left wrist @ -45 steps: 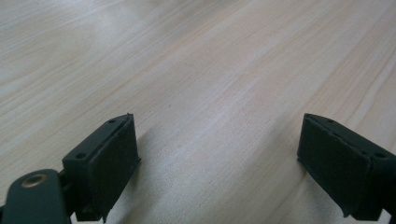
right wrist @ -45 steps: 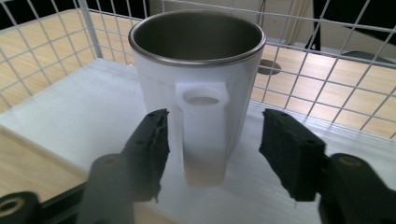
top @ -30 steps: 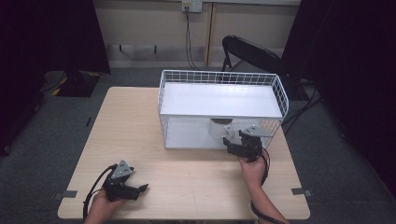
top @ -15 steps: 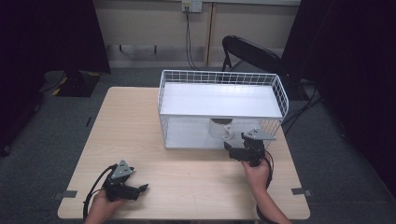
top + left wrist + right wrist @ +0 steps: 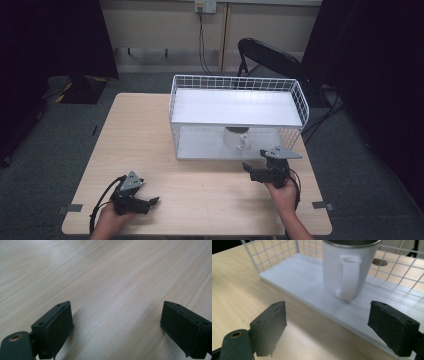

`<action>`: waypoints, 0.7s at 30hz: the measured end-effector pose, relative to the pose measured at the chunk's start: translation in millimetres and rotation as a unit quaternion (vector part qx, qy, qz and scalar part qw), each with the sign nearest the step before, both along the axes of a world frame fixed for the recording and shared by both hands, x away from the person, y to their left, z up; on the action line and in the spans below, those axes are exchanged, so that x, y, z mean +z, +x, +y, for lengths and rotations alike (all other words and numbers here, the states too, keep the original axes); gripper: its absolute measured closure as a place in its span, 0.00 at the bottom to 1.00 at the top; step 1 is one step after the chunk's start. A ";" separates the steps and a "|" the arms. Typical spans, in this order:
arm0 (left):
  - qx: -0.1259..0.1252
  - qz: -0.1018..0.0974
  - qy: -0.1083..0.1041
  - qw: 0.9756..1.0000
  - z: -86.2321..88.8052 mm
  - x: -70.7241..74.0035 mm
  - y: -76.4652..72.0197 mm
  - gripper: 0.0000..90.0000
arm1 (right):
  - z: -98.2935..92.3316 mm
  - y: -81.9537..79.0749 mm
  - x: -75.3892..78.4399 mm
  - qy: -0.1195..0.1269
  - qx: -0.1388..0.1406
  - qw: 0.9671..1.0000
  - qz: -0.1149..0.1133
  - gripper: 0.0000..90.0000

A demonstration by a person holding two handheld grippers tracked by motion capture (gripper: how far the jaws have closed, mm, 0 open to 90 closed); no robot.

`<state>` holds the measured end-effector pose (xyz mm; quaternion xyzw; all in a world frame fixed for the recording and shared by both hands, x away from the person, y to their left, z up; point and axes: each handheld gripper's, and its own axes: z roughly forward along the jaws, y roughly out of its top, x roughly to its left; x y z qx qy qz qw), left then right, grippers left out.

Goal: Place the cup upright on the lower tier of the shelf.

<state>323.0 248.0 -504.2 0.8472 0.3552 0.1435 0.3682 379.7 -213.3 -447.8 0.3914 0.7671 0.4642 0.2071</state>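
A white mug stands upright on the lower shelf of a white wire rack, its handle facing my right gripper. My right gripper hovers just in front of the rack, a short way back from the mug. Its jaws have just been opening and now stand wide apart with nothing between them. My left gripper rests low over the wooden table near the front left corner, open, with bare wood between its pads.
The rack has a solid white upper shelf over the mug and wire walls at the sides and back. A dark chair stands behind the table. Bare tabletop lies left of the rack and between the hands.
My right gripper has drawn back from the rack's lower shelf toward the table's front edge, leaving the mug standing there. The left gripper has not moved.
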 end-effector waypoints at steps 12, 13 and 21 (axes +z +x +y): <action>0.000 0.000 0.000 1.000 -0.1 0.0 0.0 0.11 | -12.3 -19.0 -1.2 -0.004 0.032 0.999 0.001 0.15; 0.000 0.000 0.000 1.000 -0.1 0.0 0.0 0.11 | -14.1 -20.6 -2.7 -0.001 0.033 0.999 0.004 0.15; 0.001 0.000 0.000 1.000 -0.1 0.0 -0.1 0.11 | -25.6 -27.9 -12.0 -0.004 0.051 0.999 0.017 0.15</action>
